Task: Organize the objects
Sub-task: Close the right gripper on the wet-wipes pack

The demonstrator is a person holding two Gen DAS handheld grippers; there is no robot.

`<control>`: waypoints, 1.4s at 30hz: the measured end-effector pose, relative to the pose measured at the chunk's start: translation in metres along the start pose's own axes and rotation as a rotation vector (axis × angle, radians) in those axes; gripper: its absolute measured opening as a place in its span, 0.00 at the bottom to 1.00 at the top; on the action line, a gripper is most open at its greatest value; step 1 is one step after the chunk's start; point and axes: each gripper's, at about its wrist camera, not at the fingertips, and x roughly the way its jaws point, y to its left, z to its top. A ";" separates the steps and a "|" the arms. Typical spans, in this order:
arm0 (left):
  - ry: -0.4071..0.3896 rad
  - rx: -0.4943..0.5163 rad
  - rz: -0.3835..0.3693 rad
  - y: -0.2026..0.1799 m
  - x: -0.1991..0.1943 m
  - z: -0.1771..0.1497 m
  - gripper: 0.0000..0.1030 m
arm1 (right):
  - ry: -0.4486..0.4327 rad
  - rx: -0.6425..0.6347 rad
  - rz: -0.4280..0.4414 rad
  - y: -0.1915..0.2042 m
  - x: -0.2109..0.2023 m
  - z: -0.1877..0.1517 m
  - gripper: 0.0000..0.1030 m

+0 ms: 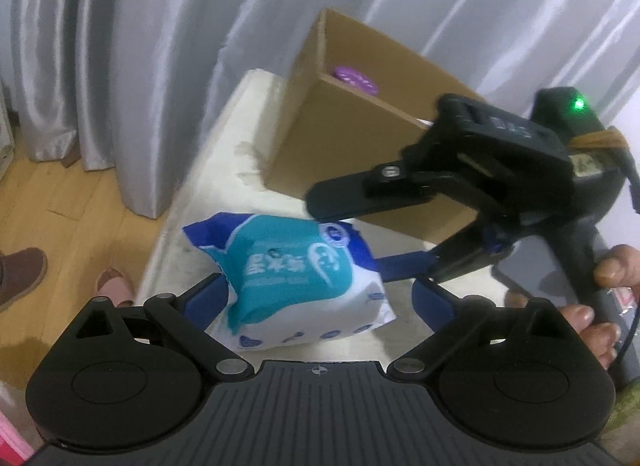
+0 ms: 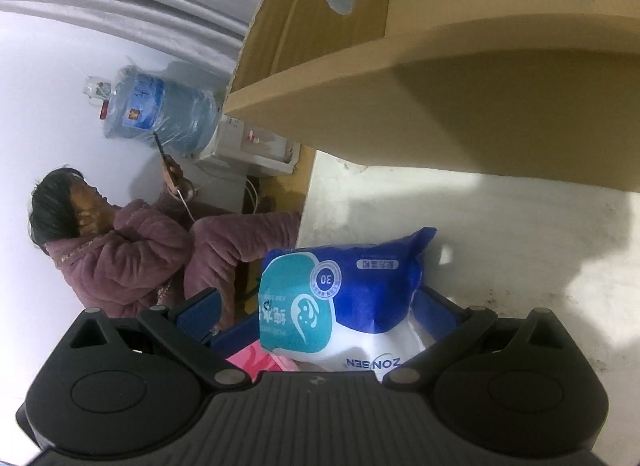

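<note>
My right tool (image 2: 320, 314) grips the blue-and-teal soft wipes packet (image 1: 296, 278) near the open brown cardboard box (image 1: 352, 137), my left tool (image 1: 320, 298) released around it.

A white table (image 1: 192, 225) with a stained, speckled top carries the things, and its edge shows against the wooden floor (image 1: 72, 225). An open brown cardboard box (image 1: 340, 137) stands on the table toward the far end, with a purple object inside it that is too blurred to name. Just in front of the box, a blue, teal and white packet of wet wipes (image 1: 296, 282) lies on the tabletop near the table's edge.
</note>
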 end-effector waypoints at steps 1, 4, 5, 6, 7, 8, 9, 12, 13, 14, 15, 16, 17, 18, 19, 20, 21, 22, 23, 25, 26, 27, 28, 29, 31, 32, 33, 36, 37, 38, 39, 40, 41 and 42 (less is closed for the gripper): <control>0.006 0.004 -0.002 -0.004 0.001 -0.001 0.96 | -0.004 -0.002 -0.008 -0.001 -0.002 0.000 1.00; 0.018 -0.004 -0.027 -0.017 0.005 -0.005 0.96 | -0.025 -0.006 -0.036 -0.008 -0.015 -0.002 1.00; 0.022 -0.005 -0.041 -0.023 0.007 -0.007 0.96 | -0.033 -0.005 -0.045 -0.011 -0.020 -0.002 1.00; 0.027 -0.006 -0.057 -0.029 0.009 -0.009 0.96 | -0.042 -0.004 -0.057 -0.015 -0.025 -0.003 1.00; 0.033 -0.009 -0.072 -0.035 0.011 -0.011 0.96 | -0.051 -0.005 -0.068 -0.019 -0.030 -0.005 1.00; 0.039 -0.013 -0.091 -0.042 0.013 -0.014 0.96 | -0.061 -0.004 -0.081 -0.024 -0.036 -0.006 1.00; 0.042 -0.015 -0.105 -0.047 0.015 -0.016 0.96 | -0.070 -0.004 -0.092 -0.028 -0.041 -0.007 1.00; 0.044 -0.018 -0.124 -0.060 0.019 -0.026 0.96 | -0.098 -0.006 -0.115 -0.040 -0.057 -0.013 1.00; 0.036 -0.021 -0.121 -0.062 0.019 -0.029 0.96 | -0.107 -0.009 -0.115 -0.045 -0.062 -0.015 1.00; 0.034 -0.018 -0.116 -0.062 0.018 -0.033 0.96 | -0.114 -0.014 -0.114 -0.047 -0.066 -0.017 1.00; 0.033 -0.013 -0.099 -0.062 0.017 -0.035 0.95 | -0.123 -0.020 -0.113 -0.051 -0.071 -0.018 1.00; 0.032 -0.005 -0.075 -0.064 0.017 -0.037 0.95 | -0.130 -0.025 -0.115 -0.053 -0.073 -0.020 1.00; 0.033 0.002 -0.053 -0.063 0.019 -0.037 0.94 | -0.136 -0.031 -0.115 -0.055 -0.075 -0.022 1.00; 0.035 0.009 -0.035 -0.063 0.020 -0.037 0.93 | -0.142 -0.037 -0.110 -0.059 -0.076 -0.023 1.00; 0.040 0.013 -0.024 -0.062 0.020 -0.038 0.92 | -0.144 -0.039 -0.104 -0.061 -0.076 -0.025 1.00; 0.048 0.016 -0.018 -0.062 0.022 -0.038 0.92 | -0.144 -0.037 -0.096 -0.064 -0.075 -0.026 1.00; 0.056 0.014 -0.011 -0.061 0.024 -0.039 0.92 | -0.145 -0.036 -0.086 -0.066 -0.074 -0.027 1.00; 0.062 0.009 0.000 -0.060 0.025 -0.039 0.91 | -0.144 -0.037 -0.076 -0.068 -0.071 -0.028 1.00; 0.069 0.013 0.010 -0.060 0.027 -0.040 0.90 | -0.142 -0.036 -0.072 -0.070 -0.069 -0.028 1.00; 0.077 0.035 0.042 -0.061 0.031 -0.041 0.86 | -0.137 -0.037 -0.063 -0.070 -0.064 -0.029 1.00; 0.081 0.045 0.054 -0.061 0.033 -0.042 0.81 | -0.135 -0.038 -0.058 -0.071 -0.062 -0.029 0.99; 0.082 0.047 0.062 -0.061 0.034 -0.042 0.78 | -0.134 -0.039 -0.052 -0.071 -0.060 -0.029 0.98; 0.079 0.047 0.062 -0.061 0.035 -0.042 0.76 | -0.132 -0.043 -0.049 -0.071 -0.058 -0.029 0.96; 0.076 0.051 0.054 -0.061 0.035 -0.042 0.74 | -0.130 -0.049 -0.047 -0.070 -0.057 -0.029 0.95; 0.079 0.055 0.026 -0.062 0.035 -0.041 0.70 | -0.132 -0.063 -0.049 -0.068 -0.056 -0.029 0.94; 0.075 0.060 0.031 -0.063 0.038 -0.040 0.70 | -0.137 -0.072 -0.057 -0.067 -0.055 -0.030 0.92; 0.073 0.066 0.035 -0.063 0.039 -0.040 0.69 | -0.140 -0.079 -0.068 -0.066 -0.055 -0.030 0.89; 0.069 0.068 0.034 -0.071 0.035 -0.041 0.69 | -0.138 -0.077 -0.069 -0.065 -0.058 -0.030 0.88; 0.067 0.071 0.033 -0.074 0.040 -0.038 0.69 | -0.138 -0.076 -0.078 -0.066 -0.060 -0.031 0.88; 0.069 0.084 0.028 -0.078 0.041 -0.039 0.69 | -0.141 -0.078 -0.086 -0.067 -0.063 -0.032 0.88; 0.075 0.090 0.033 -0.086 0.055 -0.033 0.69 | -0.146 -0.075 -0.093 -0.068 -0.067 -0.033 0.88; 0.083 0.107 0.036 -0.091 0.059 -0.034 0.69 | -0.148 -0.070 -0.099 -0.071 -0.070 -0.034 0.88; 0.087 0.120 0.039 -0.098 0.065 -0.034 0.68 | -0.153 -0.068 -0.104 -0.073 -0.074 -0.035 0.88; 0.091 0.137 0.037 -0.103 0.067 -0.035 0.68 | -0.159 -0.069 -0.112 -0.075 -0.076 -0.036 0.88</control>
